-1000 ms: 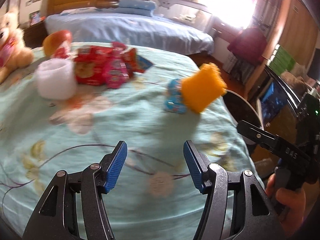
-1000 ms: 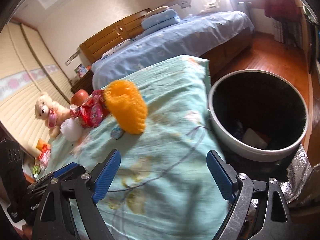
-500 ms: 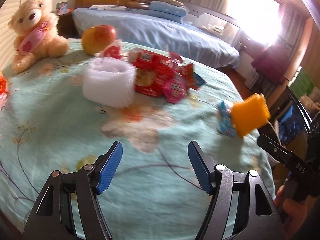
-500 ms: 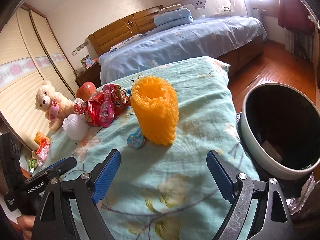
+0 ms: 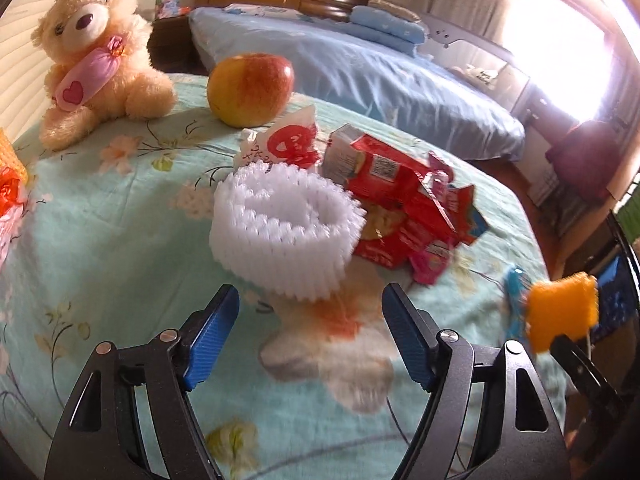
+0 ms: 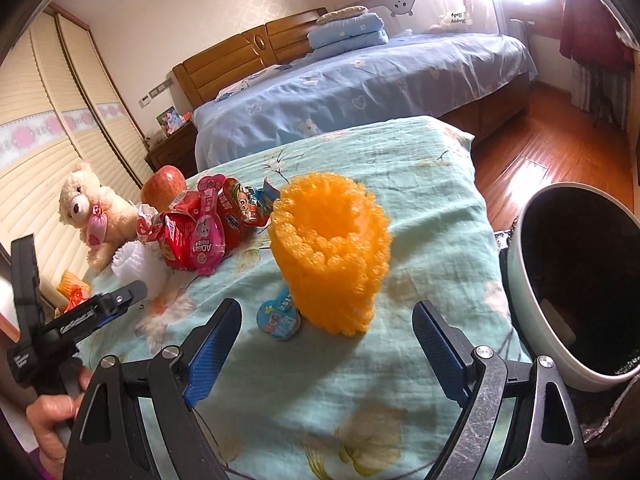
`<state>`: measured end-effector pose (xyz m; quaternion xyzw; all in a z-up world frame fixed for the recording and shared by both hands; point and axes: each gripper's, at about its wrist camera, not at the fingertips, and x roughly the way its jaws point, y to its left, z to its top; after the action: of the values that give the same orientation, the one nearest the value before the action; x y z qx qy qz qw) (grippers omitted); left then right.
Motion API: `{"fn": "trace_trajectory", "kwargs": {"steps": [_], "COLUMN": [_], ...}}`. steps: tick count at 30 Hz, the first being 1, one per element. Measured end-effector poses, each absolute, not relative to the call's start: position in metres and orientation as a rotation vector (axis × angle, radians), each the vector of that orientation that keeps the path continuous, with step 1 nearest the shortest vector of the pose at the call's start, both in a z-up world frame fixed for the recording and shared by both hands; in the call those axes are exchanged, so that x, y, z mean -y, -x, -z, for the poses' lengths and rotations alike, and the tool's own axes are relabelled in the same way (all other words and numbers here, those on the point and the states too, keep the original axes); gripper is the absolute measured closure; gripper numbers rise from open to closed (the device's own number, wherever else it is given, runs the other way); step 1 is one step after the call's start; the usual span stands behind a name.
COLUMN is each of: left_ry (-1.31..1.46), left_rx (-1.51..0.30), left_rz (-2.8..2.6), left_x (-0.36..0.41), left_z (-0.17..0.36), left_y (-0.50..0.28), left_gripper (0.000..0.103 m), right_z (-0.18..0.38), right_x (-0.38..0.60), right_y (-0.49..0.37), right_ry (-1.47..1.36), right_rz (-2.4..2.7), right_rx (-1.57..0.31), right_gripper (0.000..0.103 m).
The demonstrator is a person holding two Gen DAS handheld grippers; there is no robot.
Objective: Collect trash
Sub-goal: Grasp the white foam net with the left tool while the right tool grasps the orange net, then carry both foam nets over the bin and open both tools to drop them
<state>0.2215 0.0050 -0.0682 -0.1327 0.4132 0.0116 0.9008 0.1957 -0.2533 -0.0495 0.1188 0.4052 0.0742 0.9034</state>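
Note:
My left gripper (image 5: pixel 310 320) is open and empty, just short of a white foam fruit net (image 5: pixel 282 236) on the teal floral cloth. Behind the net lie red snack wrappers and a crushed red carton (image 5: pixel 400 196). My right gripper (image 6: pixel 326 332) is open and empty, just short of an upright orange foam net (image 6: pixel 330 252), which also shows in the left wrist view (image 5: pixel 560 316). A small blue round wrapper (image 6: pixel 280 318) lies at the orange net's left foot. The round bin (image 6: pixel 520 280) stands to the right.
An apple (image 5: pixel 250 90) and a teddy bear (image 5: pixel 96 52) sit at the back of the cloth. A blue bed (image 6: pixel 360 88) lies beyond. The cloth's edge drops off beside the bin. Orange items (image 5: pixel 10 176) lie at the far left.
My left gripper has swung left and forward, from the orange net toward the white net. My right gripper has turned from the bin and closed in on the orange net. Both stay open.

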Motion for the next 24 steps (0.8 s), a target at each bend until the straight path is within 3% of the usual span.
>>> {"fn": "trace_trajectory", "kwargs": {"steps": [2, 5, 6, 7, 9, 10, 12, 13, 24], "left_ry": [0.287, 0.297, 0.299, 0.299, 0.303, 0.307, 0.313, 0.311, 0.291], "left_rx": [-0.866, -0.88, -0.876, -0.871, -0.866, -0.863, -0.852, -0.847, -0.825], "left_rz": [-0.05, -0.082, -0.087, -0.088, -0.07, -0.057, -0.038, -0.03, 0.074], "left_x": [-0.007, -0.01, -0.011, -0.012, -0.013, -0.013, -0.013, -0.012, 0.007], "left_z": [0.072, 0.078, 0.078, 0.078, 0.078, 0.078, 0.076, 0.075, 0.063], "left_y": [-0.228, -0.237, -0.238, -0.238, -0.239, -0.238, -0.235, -0.232, -0.188], "left_gripper": [0.027, 0.028, 0.031, 0.035, 0.061, 0.065, 0.078, 0.079, 0.08], "right_z": [0.049, 0.05, 0.051, 0.051, 0.053, 0.053, 0.052, 0.052, 0.046], "right_x": [0.253, 0.255, 0.255, 0.255, 0.256, 0.256, 0.256, 0.256, 0.261], "right_y": [-0.198, -0.202, -0.203, -0.205, -0.206, -0.206, -0.205, -0.203, -0.183], "right_ry": [-0.246, -0.249, -0.25, -0.252, -0.256, -0.258, -0.26, -0.261, -0.289], "right_rz": [-0.152, -0.147, -0.146, -0.144, -0.141, -0.141, -0.143, -0.145, -0.162], "right_rx": [-0.835, -0.838, -0.839, -0.844, -0.851, -0.851, -0.846, -0.842, -0.827], "right_gripper": [0.02, 0.034, 0.044, 0.054, 0.065, 0.068, 0.072, 0.073, 0.074]}}
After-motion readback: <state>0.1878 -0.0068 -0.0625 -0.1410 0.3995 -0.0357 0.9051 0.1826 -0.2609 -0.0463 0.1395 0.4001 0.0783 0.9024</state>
